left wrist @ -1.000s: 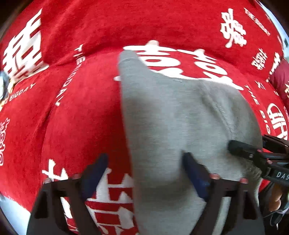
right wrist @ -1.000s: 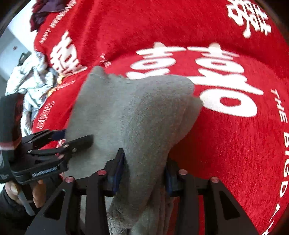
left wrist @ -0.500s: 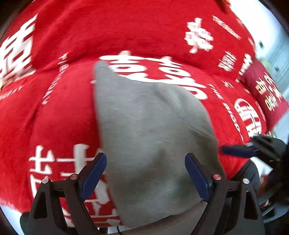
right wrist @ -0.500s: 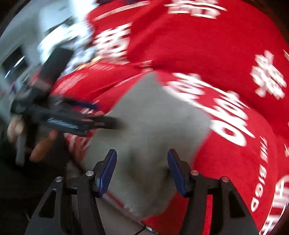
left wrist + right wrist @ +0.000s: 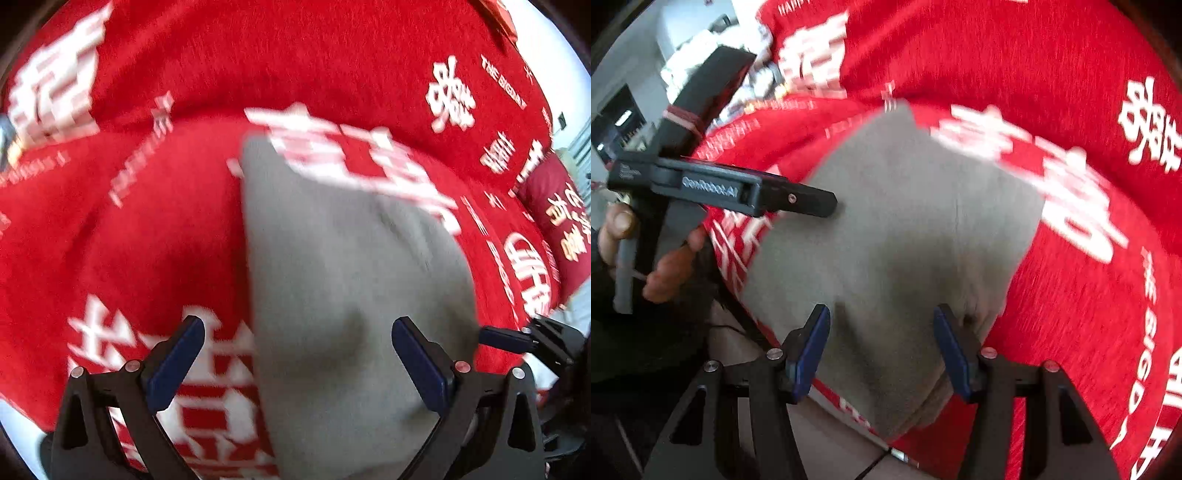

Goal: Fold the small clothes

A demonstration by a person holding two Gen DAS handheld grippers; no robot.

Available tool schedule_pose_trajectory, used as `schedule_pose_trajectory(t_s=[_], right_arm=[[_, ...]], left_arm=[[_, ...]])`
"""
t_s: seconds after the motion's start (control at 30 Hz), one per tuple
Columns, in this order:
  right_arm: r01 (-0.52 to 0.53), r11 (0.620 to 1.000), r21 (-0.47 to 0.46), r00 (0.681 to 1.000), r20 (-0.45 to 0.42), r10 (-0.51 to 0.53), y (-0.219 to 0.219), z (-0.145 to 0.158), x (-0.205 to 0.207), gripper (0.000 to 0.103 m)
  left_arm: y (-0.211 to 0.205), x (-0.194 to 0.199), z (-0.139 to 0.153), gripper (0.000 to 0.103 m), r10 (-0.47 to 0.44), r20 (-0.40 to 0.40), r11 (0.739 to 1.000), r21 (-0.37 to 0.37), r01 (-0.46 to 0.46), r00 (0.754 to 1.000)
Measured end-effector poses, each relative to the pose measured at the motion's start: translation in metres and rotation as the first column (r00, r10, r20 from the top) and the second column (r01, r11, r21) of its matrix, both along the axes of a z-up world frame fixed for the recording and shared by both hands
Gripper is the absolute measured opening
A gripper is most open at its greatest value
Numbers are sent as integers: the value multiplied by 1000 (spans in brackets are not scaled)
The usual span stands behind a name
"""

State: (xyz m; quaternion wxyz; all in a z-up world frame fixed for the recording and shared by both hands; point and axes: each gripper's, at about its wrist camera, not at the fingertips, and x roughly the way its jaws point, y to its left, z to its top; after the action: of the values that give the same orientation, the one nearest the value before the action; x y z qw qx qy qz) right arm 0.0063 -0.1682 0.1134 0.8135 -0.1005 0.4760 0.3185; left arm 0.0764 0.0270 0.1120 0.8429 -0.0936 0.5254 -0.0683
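- The grey garment (image 5: 343,280) lies folded on the red blanket (image 5: 147,240), its near end reaching the blanket's near edge, its far corner pointing away toward the big white characters.
- In the right wrist view the same grey garment (image 5: 905,229) sits as a flat, roughly square pad — a soft crease runs down its middle.
- My left gripper (image 5: 297,363) hangs over the garment's near-left part, jaws spread wide and just opened further; the cloth lies below them and the blue pads (image 5: 173,365) press on nothing.
- My right gripper (image 5: 882,349) hovers over the garment's near edge, jaws apart and just opened wider, nothing pinched between its blue pads (image 5: 809,354).
- From the right wrist view my left gripper's black finger (image 5: 798,199) reaches over the garment's left edge — whether it touches, I cannot tell.
- A hand (image 5: 665,258) grips its handle at the left.
- A dark red cushion (image 5: 557,218) lies far right.
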Motion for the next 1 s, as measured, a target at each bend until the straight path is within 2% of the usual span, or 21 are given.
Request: schedule_pose_trajectory(t_s=[0.07,0.13,0.17,0.2,0.27,0.33,0.47,0.53,0.6,0.67,0.73,0.8,0.87,1.0], right_arm=[[28,999,29,999,37,-29,-1,8,11,68],[61,998,32,997,55,-63,2,5,29,70],[78,997,24,996,40,-79,4,-1,40,70],[86,996,17,996,21,-86,6,-9,48,70],[107,993,-41,994,-26,-108,9,-32,59,70],[111,993,-45,994,-4,-111,10,-42,59,70],[108,992,-57,994,-8,-109,12,-35,58,71],[112,993,-24,993,-22,-112,9,-25,60,72],[116,993,10,993,-12,-116,8,-17,67,72],[130,991,-21,991,0,-130,13,-19,81,72],[142,989,-35,989,-33,-143,18,-27,96,72],[145,988,-48,986,-76,-148,20,-40,108,71],[139,988,-66,987,-67,-143,22,-46,112,71],[138,988,-64,988,-66,-142,24,-33,109,72]], left_arm=[[10,15,1,102,64,9,995,75,-64,998],[17,32,-12,102,115,-41,985,133,-109,993],[20,38,-23,102,141,-78,977,173,-126,987],[22,42,-34,102,147,-111,975,183,-125,983],[23,45,-47,103,156,-123,979,150,-137,980],[24,47,-48,103,159,-130,980,142,-140,979],[29,58,-34,103,152,-114,980,146,-134,982],[32,64,-32,103,169,-105,976,157,-152,980],[34,78,-39,103,187,-131,968,190,-161,973],[32,91,-52,103,179,-171,967,215,-140,969],[29,102,-66,103,172,-212,962,249,-117,962],[29,105,-69,103,176,-197,960,249,-125,964],[28,106,-68,103,164,-197,960,258,-110,967],[29,105,-57,103,155,-175,961,254,-107,972]])
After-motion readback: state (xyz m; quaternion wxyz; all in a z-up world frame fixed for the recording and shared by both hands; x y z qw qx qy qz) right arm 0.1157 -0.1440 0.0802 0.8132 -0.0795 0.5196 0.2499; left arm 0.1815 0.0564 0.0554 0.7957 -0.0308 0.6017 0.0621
